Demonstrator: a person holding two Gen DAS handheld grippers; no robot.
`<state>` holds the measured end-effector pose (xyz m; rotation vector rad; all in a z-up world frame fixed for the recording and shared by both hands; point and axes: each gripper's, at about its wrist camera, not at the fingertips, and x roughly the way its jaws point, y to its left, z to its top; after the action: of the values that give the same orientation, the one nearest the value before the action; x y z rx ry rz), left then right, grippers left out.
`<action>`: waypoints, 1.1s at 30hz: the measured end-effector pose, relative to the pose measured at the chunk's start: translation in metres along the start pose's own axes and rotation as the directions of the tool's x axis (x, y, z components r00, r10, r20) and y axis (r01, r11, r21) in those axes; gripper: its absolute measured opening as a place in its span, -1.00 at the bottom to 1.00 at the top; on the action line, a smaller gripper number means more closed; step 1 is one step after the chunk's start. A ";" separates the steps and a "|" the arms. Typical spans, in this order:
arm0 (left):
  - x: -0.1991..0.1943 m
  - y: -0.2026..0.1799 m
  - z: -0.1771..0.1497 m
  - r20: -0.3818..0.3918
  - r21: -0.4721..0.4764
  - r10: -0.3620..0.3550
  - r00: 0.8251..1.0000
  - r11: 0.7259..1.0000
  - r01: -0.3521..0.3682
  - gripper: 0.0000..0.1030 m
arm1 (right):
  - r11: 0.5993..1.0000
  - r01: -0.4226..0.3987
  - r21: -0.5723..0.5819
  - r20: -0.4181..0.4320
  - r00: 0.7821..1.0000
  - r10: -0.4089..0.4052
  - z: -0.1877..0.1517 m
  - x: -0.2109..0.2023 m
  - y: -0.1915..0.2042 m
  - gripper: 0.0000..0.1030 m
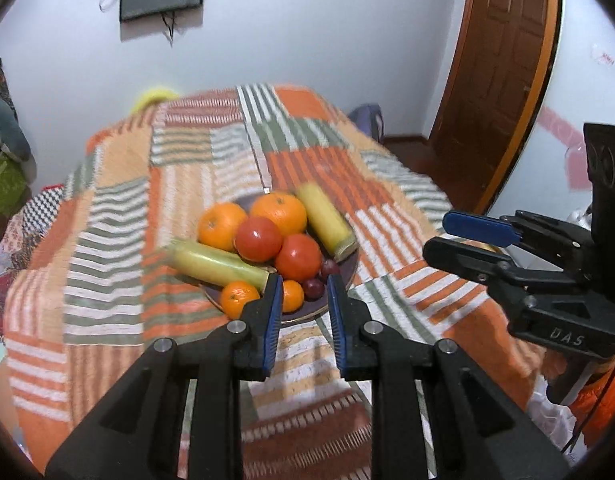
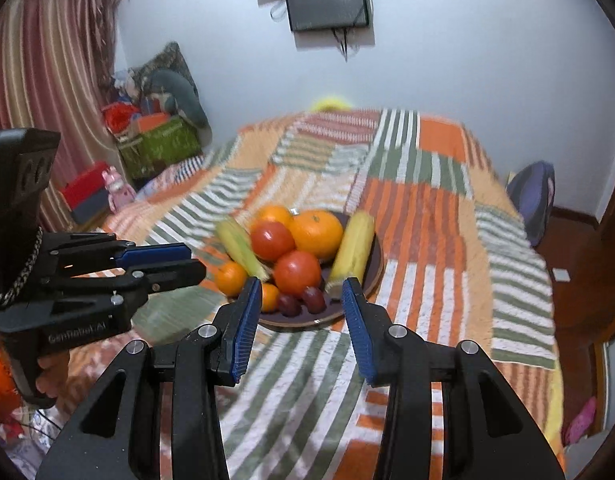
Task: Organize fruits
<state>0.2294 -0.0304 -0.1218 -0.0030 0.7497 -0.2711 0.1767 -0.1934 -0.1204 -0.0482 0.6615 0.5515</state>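
A dark plate (image 1: 307, 310) (image 2: 373, 276) sits on the striped orange and green cloth. It holds two big oranges (image 1: 279, 210) (image 2: 317, 232), two tomatoes (image 1: 258, 238) (image 2: 272, 240), two corn cobs (image 1: 325, 214) (image 2: 355, 246), small mandarins (image 1: 237, 298) (image 2: 230, 278) and dark grapes (image 1: 315, 286) (image 2: 313, 298). My left gripper (image 1: 305, 282) (image 2: 187, 260) is open and empty, just in front of the plate. My right gripper (image 2: 301, 286) (image 1: 439, 236) is open and empty, near the plate's front edge.
The cloth-covered table (image 1: 119, 216) (image 2: 427, 208) stands near a white wall. A brown door (image 1: 503, 60) is at the right. Boxes and bags (image 2: 155, 140) are piled at the left. A purple bag (image 2: 533, 196) lies on the floor.
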 end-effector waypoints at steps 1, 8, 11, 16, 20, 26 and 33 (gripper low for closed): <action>-0.013 -0.003 0.000 0.019 0.000 0.006 1.000 1.000 -0.006 -0.59 | 1.000 0.001 -0.004 0.021 1.000 -0.001 0.002 -0.013 0.005 -0.26; -0.120 -0.037 0.000 0.216 -0.016 0.067 0.974 0.998 -0.065 -0.59 | 1.000 0.023 -0.013 0.174 0.985 -0.020 0.009 -0.089 0.038 -0.26; -0.160 -0.047 -0.004 0.292 -0.018 0.072 0.954 0.997 -0.070 -0.59 | 0.999 0.033 -0.011 0.256 0.966 -0.029 0.011 -0.124 0.054 -0.26; -0.211 -0.063 -0.014 0.398 -0.031 0.134 0.907 0.991 -0.133 -0.42 | 1.000 0.009 -0.005 0.363 0.932 -0.007 0.010 -0.168 0.076 -0.23; -0.241 -0.073 -0.024 0.469 -0.054 0.173 0.866 0.984 -0.168 0.14 | 0.999 0.039 -0.013 0.426 0.904 -0.030 0.004 -0.189 0.091 0.03; -0.261 -0.085 -0.034 0.524 -0.054 0.211 0.825 0.975 -0.215 0.55 | 0.998 0.065 0.006 0.479 0.876 -0.060 -0.002 -0.198 0.097 0.53; -0.264 -0.090 -0.042 0.559 -0.072 0.248 0.792 0.965 -0.251 0.95 | 0.990 0.141 0.013 0.513 0.849 -0.128 -0.004 -0.203 0.108 0.95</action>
<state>-0.0055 -0.0484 0.0339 0.0206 0.1474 -0.0084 -0.0122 -0.1976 0.0111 0.0301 0.1240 0.4107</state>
